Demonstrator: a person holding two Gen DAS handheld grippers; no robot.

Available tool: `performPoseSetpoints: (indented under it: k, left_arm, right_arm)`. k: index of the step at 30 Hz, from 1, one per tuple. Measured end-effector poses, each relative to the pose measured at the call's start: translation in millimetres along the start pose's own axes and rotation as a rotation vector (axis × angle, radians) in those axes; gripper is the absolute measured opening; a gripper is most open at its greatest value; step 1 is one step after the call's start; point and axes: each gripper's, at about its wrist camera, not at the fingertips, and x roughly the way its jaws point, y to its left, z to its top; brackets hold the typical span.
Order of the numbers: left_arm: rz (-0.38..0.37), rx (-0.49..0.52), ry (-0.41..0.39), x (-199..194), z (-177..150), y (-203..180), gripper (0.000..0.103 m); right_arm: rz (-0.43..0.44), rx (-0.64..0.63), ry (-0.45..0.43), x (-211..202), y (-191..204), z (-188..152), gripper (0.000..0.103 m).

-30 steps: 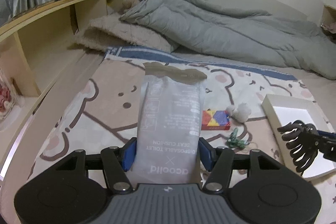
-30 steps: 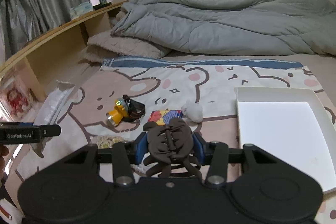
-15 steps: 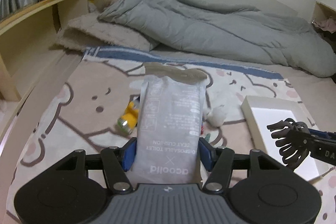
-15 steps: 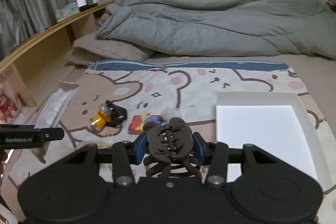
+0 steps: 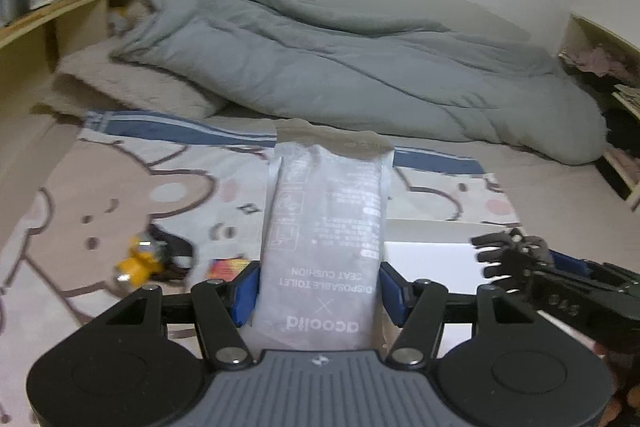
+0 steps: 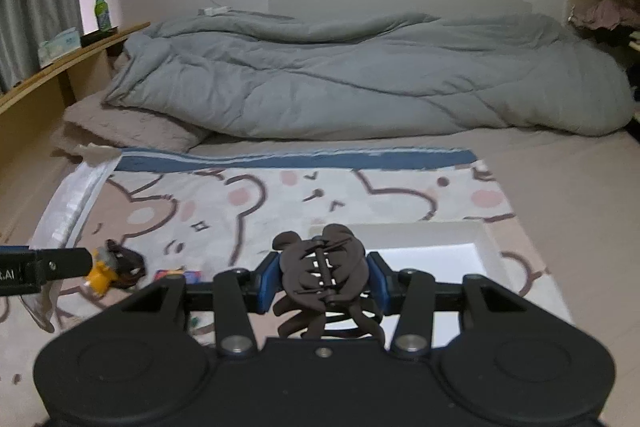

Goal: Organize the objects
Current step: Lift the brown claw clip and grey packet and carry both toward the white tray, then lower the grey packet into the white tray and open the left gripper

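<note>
The left gripper [image 5: 320,291] pinches a grey seat-cushion packet [image 5: 326,239] between its fingers, held up just left of the white tray [image 6: 480,239]. The right gripper [image 6: 322,277] pinches a brown hair claw [image 6: 320,275] over that tray's near-left part.

A tray [image 6: 486,247] is set on the mat's [image 6: 280,195] right part; a headlamp [image 6: 106,269] and a box [image 6: 176,274] are laid left of it. A duvet [image 6: 360,79] is heaped behind the mat.
</note>
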Motion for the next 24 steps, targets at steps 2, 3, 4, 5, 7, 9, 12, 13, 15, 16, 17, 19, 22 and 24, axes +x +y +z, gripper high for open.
performPoseSetpoints:
  k: [2,3,4,5,7,9,12,13,15,16,17,19,22,24]
  left_arm:
    - [-0.024,-0.008,0.01,9.7,-0.5,-14.5,0.062]
    - [-0.035,-0.016,0.016,15.4,-1.8,-20.2,0.062]
    - [-0.048,-0.026,0.022,21.9,-3.8,-26.7,0.062]
    - [-0.059,-0.03,0.03,27.6,-6.0,-31.6,0.063]
    - [-0.083,-0.037,0.051,40.5,-11.8,-42.3,0.063]
    - [-0.11,-0.049,0.073,51.6,-19.0,-50.1,0.063]
    - [-0.131,-0.021,0.114,67.0,-29.9,-62.9,0.063]
    - [-0.132,-0.012,0.12,71.0,-33.4,-66.7,0.063]
    - [-0.134,-0.004,0.136,77.0,-39.7,-72.9,0.063]
    - [-0.137,-0.007,0.147,82.3,-42.3,-76.1,0.063]
    - [-0.139,-0.014,0.158,86.7,-45.3,-79.1,0.063]
    - [-0.131,-0.028,0.183,96.4,-51.4,-85.3,0.063]
    - [-0.102,-0.04,0.219,110.4,-61.7,-94.6,0.063]
    - [-0.096,-0.051,0.244,119.3,-68.0,-97.9,0.062]
  right_arm:
    - [-0.006,0.005,-0.011,2.4,-9.7,1.0,0.047]
    - [-0.007,0.014,-0.014,3.6,-15.0,0.0,0.047]
    - [-0.006,0.025,-0.015,5.3,-20.6,-1.6,0.047]
    - [-0.004,0.036,-0.012,7.2,-26.0,-4.4,0.047]
    - [-0.007,0.057,-0.002,11.8,-35.3,-10.5,0.047]
    - [-0.011,0.084,0.011,18.3,-46.7,-18.0,0.047]
    - [-0.031,0.119,0.039,27.5,-62.8,-30.7,0.047]
    - [-0.038,0.132,0.048,30.7,-67.9,-34.4,0.047]
    - [-0.051,0.15,0.071,36.0,-77.7,-42.3,0.047]
    - [-0.053,0.156,0.081,37.9,-82.0,-45.4,0.047]
    - [-0.056,0.158,0.09,39.7,-86.0,-48.6,0.047]
    - [-0.071,0.157,0.099,42.7,-90.5,-53.2,0.047]
    - [-0.078,0.156,0.117,47.3,-96.3,-60.6,0.047]
    - [-0.072,0.162,0.135,50.6,-98.2,-64.1,0.047]
